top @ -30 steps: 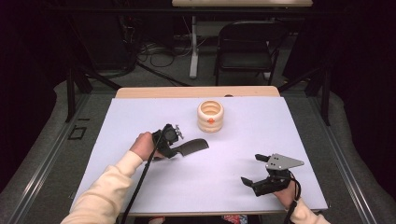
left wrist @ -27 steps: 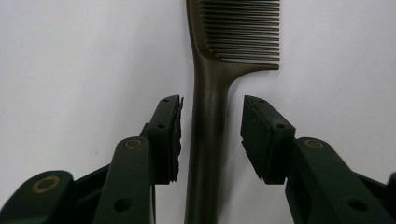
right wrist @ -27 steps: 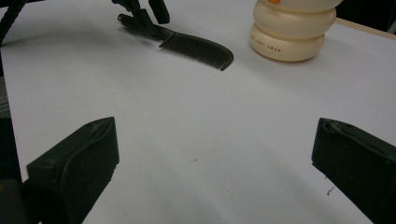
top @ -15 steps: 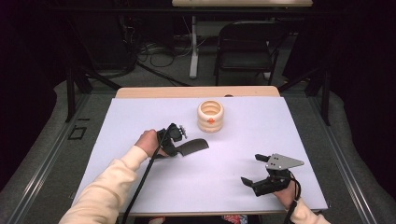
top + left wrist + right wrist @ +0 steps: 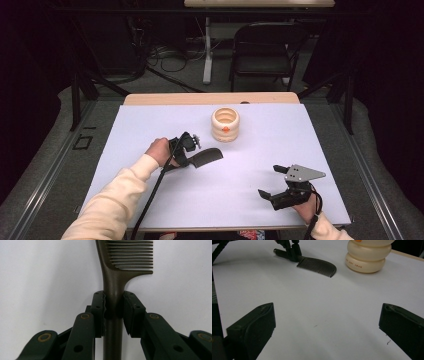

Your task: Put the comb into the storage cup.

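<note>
A dark comb (image 5: 207,157) lies flat on the white table cover (image 5: 300,140), left of the middle, teeth pointing away from the hand. My left gripper (image 5: 191,159) has just been closing on its handle. In the left gripper view both pads press the sides of the comb (image 5: 113,282) handle, so the left gripper (image 5: 113,298) is shut on it. The right gripper (image 5: 270,181) rests near the front right edge, open and with nothing in it. Its own view shows the right gripper (image 5: 327,322) with jaws wide apart and the comb (image 5: 317,265) far ahead.
A cream ribbed round container (image 5: 225,124) with an orange mark stands behind the comb, near the table's far edge; it also appears as the container (image 5: 368,257) in the right gripper view. A black chair (image 5: 260,45) and cables sit on the floor beyond the table.
The left hand has edged slightly toward the comb, and its gripper now sits around the handle. The comb and the right gripper have not moved.
</note>
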Demonstrator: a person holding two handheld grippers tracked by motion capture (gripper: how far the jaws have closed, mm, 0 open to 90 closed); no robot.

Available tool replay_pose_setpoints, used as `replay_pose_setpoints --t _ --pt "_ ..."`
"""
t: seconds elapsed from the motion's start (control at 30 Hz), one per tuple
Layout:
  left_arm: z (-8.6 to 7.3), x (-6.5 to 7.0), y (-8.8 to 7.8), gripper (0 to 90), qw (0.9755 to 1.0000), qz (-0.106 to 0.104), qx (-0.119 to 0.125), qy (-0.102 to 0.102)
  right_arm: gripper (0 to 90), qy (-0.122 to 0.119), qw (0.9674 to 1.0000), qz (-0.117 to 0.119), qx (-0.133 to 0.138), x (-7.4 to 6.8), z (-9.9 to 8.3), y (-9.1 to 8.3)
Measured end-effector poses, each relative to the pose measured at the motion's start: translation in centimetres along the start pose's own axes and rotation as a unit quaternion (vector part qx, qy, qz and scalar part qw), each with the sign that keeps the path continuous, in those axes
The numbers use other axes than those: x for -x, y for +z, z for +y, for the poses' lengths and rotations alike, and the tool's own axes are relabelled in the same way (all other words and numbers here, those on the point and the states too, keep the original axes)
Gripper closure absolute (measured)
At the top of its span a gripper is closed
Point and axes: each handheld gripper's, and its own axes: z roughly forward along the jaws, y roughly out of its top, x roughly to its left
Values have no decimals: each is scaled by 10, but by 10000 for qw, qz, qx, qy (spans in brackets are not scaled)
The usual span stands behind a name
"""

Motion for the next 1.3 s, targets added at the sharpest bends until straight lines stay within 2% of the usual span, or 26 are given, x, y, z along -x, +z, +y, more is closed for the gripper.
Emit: replay_pose_setpoints --t 0.33,0.37,0.6,0.73,0.97,1.3 --pt "-6 2 -11 725 9997 -21 253 -49 3 5 10000 -18 -10 0 0 0" --pt "-7 3 -11 725 9994 25 341 -69 4 6 10000 -19 -10 0 0 0" --pt "-10 6 -17 725 9983 -16 577 -74 3 3 10000 -23 3 0 0 0" --pt "-13 7 -20 725 9978 -35 656 -124 4 2 10000 -23 7 0 0 0" --pt "-20 8 -25 726 9956 26 914 -205 3 7 10000 -24 5 0 0 0" --pt "-31 9 -31 725 9899 35 1373 -357 4 14 10000 -24 7 1 0 0"
